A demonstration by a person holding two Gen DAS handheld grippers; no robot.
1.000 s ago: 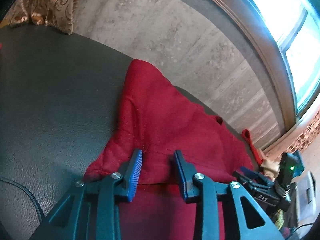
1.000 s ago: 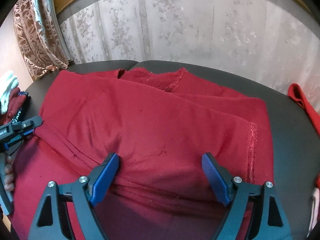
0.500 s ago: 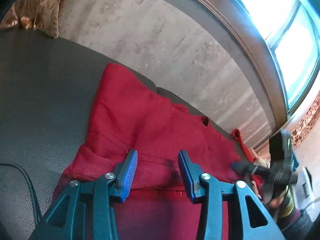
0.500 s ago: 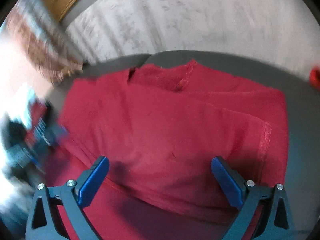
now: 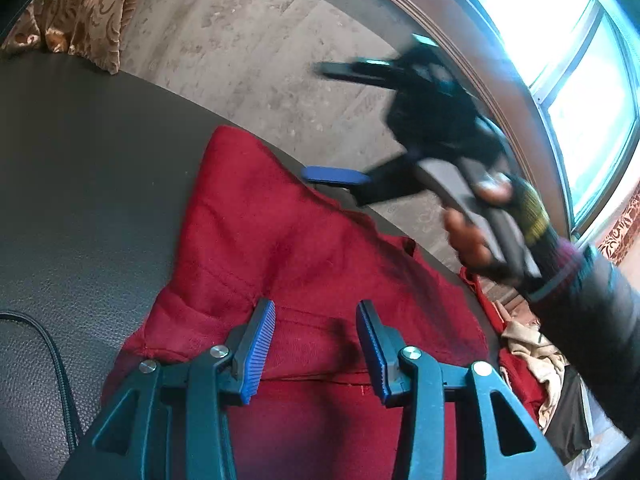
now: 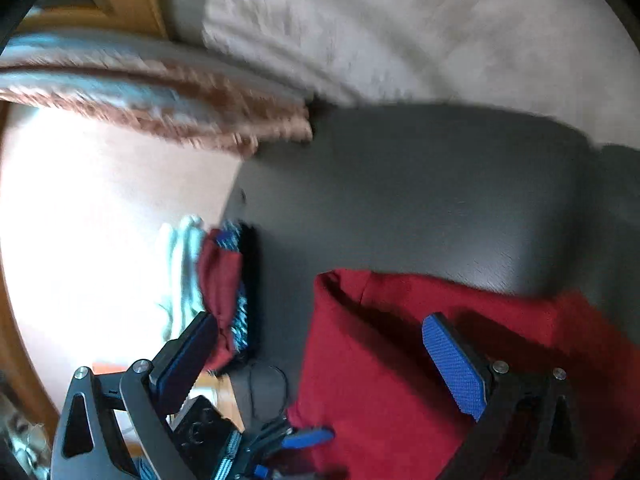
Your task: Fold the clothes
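Note:
A red garment point(image 5: 280, 240) lies partly folded on a dark leather surface point(image 5: 80, 200). My left gripper point(image 5: 316, 352) hovers open just above its near folded hem, cloth showing below the gap and neither pad pressing on it. My right gripper point(image 5: 316, 120), held in a hand point(image 5: 472, 240) with a dark sleeve, is blurred in the air over the garment's far edge, jaws wide apart and empty. In the right wrist view the right gripper point(image 6: 320, 360) is open above the red garment's point(image 6: 400, 360) corner. One blue pad point(image 6: 306, 437) of the left gripper shows at the bottom.
A brown patterned curtain point(image 5: 80, 12) hangs at the far left beside a pale wall. A black cable point(image 5: 52, 360) runs over the leather at the left. A heap of other clothes point(image 5: 532, 356) lies at the right; another pile of clothes point(image 6: 220, 276) lies beside the surface.
My right gripper swung fast from over the garment's middle to its other end, rising, and its jaws spread wider. My left gripper's jaws widened a little and it hardly moved.

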